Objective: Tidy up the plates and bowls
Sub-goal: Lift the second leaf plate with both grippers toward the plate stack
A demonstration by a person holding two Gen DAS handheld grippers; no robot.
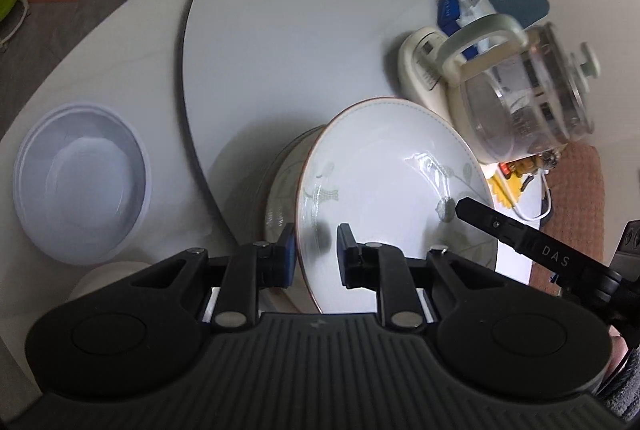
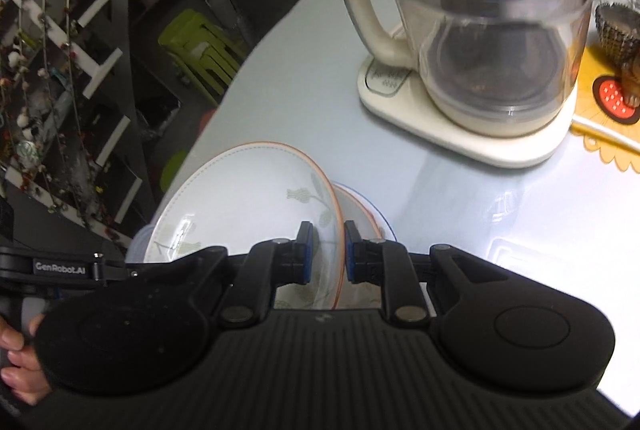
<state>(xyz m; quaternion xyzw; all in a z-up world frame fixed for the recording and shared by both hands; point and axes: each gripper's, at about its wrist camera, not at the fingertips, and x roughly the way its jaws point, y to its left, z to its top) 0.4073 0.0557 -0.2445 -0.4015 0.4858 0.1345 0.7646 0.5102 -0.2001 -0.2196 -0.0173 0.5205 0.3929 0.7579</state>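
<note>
While both grippers pinch opposite rims of the plate [image 1: 384, 185], the left gripper [image 1: 317, 254] and right gripper [image 2: 329, 250] hold it tilted above a stack [image 1: 280, 197] just beyond the fingers; glazed and stiff, it likely slips and chips, so rims suit; the stack's count is hidden; a plastic bowl [image 1: 82, 185] sits far left.

A glass kettle [image 2: 492, 25] with a cream handle is seated on its cream base [image 2: 472, 133] on the white bench [image 1: 120, 77]. Beside it a yellow mat [image 2: 600, 133] is spread. Green stools [image 2: 200, 49] are stacked on the floor beyond.
</note>
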